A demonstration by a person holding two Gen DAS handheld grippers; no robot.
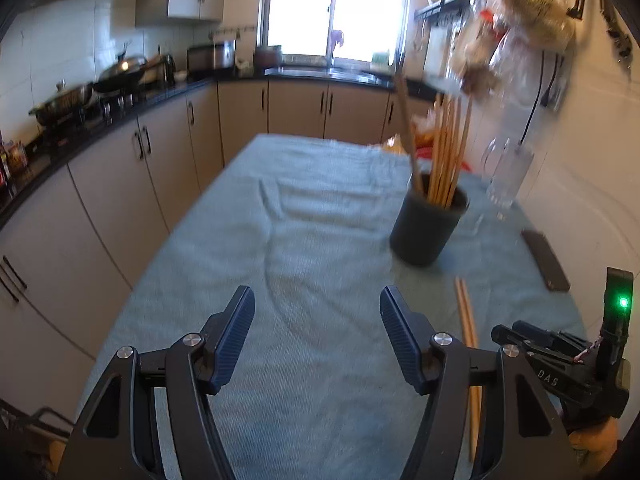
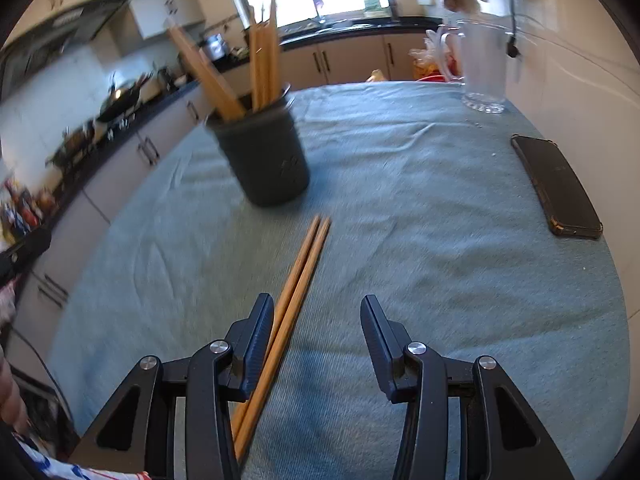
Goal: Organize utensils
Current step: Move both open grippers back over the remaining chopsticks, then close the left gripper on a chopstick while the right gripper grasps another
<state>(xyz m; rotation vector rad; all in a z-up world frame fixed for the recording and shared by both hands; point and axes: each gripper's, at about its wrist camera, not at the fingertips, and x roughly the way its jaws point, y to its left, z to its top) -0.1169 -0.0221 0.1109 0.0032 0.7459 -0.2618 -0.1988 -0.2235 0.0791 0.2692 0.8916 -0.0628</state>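
We see a pair of wooden chopsticks (image 2: 298, 292) lying side by side on the teal tablecloth (image 2: 420, 240), their long pale-brown shafts touching along most of their length. Their far tips point toward a dark cup (image 2: 264, 152) that stands upright near them and holds a bundle of more chopsticks (image 2: 262, 56), some upright and one leaning off to the side.

Our right gripper (image 2: 316, 344) has its jaws spread wide apart and grips nothing. The loose pair runs under its left finger (image 2: 256, 344), between the two pads but close against that one; whether the pad touches the wood we cannot tell.

Our left gripper (image 1: 316, 336) is likewise spread wide and holds nothing, hovering over bare cloth. From its view the loose pair (image 1: 466, 320) lies to its right, and the cup (image 1: 428, 224) stands farther ahead.

A black phone (image 2: 556, 184) lies flat near the right edge of the table, and a clear glass pitcher (image 2: 480, 68) stands beyond it.
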